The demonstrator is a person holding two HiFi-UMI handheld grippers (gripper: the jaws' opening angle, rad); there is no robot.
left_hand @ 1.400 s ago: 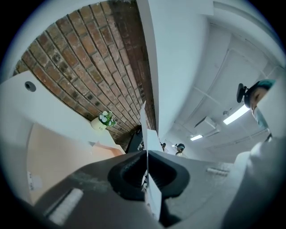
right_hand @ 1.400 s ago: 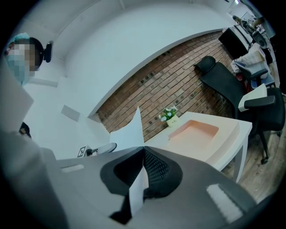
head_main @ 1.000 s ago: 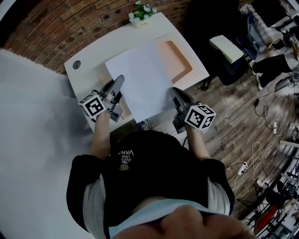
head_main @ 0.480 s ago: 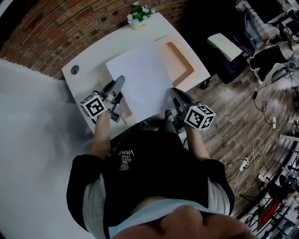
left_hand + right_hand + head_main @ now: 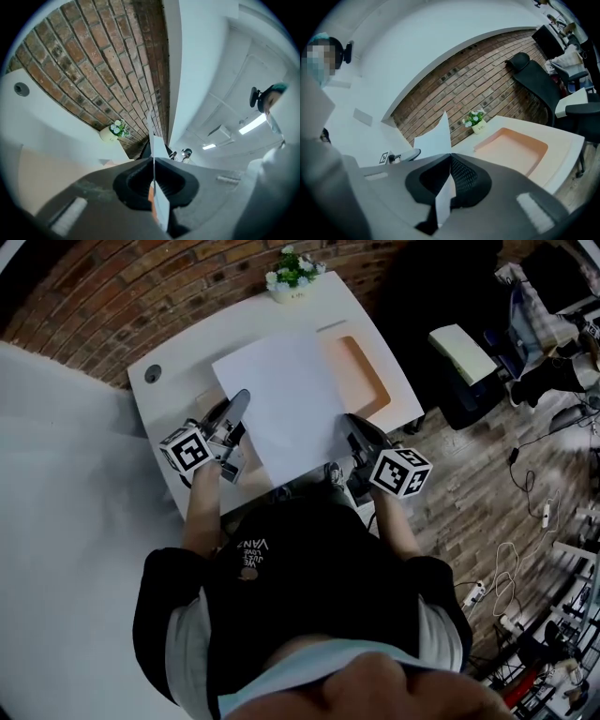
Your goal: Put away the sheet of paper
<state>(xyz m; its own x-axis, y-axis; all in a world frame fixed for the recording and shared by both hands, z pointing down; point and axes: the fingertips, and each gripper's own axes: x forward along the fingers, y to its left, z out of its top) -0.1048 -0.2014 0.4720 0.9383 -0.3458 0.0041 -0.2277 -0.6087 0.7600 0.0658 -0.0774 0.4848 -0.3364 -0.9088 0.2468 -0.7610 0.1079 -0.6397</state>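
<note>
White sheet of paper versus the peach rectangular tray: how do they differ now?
The white sheet of paper is thin and rimless; the peach rectangular tray has a raised rim. The left gripper and right gripper hold the sheet; the tray lies empty on the white desk. Both are rectangular.

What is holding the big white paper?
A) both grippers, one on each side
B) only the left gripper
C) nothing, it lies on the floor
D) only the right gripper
A: the left gripper and the right gripper each have their jaws shut on an edge of the sheet of paper, one on each side.
</note>
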